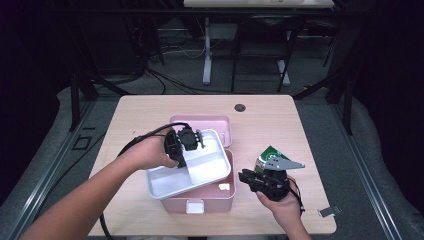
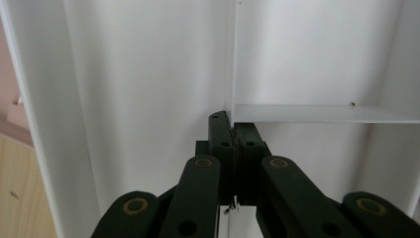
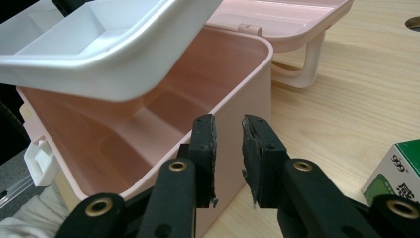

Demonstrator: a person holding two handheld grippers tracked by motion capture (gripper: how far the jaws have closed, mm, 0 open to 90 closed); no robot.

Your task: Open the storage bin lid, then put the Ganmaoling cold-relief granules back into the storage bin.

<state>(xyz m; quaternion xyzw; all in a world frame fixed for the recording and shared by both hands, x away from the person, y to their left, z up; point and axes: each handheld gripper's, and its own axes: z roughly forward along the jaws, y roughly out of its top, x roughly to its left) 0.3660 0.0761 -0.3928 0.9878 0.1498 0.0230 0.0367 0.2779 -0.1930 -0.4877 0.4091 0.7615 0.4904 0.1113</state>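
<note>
White tray lifted over the pink box

The left hand-held gripper (image 1: pixel 181 148) pinches the white tray's (image 1: pixel 172 181) divider wall, tray tilted above the pink box (image 1: pixel 210 200) (near the counter's front edge). The right hand-held gripper (image 3: pixel 229 148), jaws slightly apart, holds nothing beside it.

Your left gripper (image 1: pixel 186 142) was clamped tight, forearm angled inward; your right gripper (image 1: pixel 248 176) pointed left, jaws slightly parted.

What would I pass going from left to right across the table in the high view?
The person's left hand → left gripper, shut on the divider of the white plastic tray lifted over the open pink plastic box → right gripper → green and white carton → small grey clip.
</note>
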